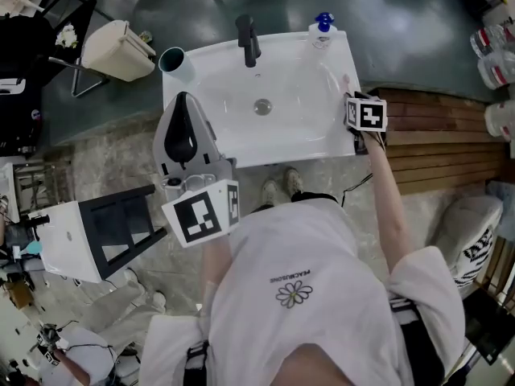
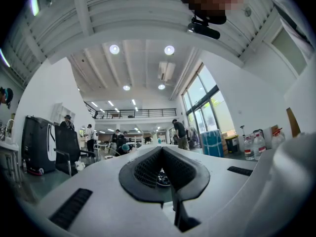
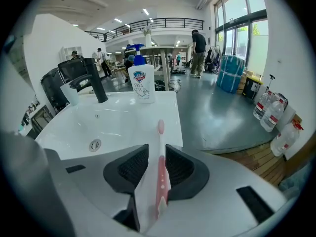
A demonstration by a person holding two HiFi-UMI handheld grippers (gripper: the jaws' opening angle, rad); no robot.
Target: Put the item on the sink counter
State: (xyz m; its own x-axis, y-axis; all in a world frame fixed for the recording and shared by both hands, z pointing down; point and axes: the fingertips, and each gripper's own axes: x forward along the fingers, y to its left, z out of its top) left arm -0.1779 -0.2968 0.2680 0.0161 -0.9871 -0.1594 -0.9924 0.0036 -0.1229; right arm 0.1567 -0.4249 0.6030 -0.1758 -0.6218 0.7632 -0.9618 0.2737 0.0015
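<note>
A pink toothbrush (image 3: 160,169) in clear wrapping sticks out between the jaws of my right gripper (image 3: 156,153), which is shut on it. Its head reaches over the right rim of the white sink counter (image 3: 165,110). In the head view my right gripper (image 1: 354,96) is at the right edge of the sink counter (image 1: 322,139). My left gripper (image 1: 183,103) is raised at the sink's front left corner. In its own view my left gripper (image 2: 161,150) points out into the room, jaws shut with nothing in them.
On the counter stand a black faucet (image 1: 248,39), a blue-capped soap bottle (image 1: 322,26) and a cup (image 1: 175,61). A beige bin (image 1: 121,51) and a white shelf unit (image 1: 84,232) are on the left. Wooden slats (image 1: 434,135) and water bottles (image 1: 495,51) are on the right.
</note>
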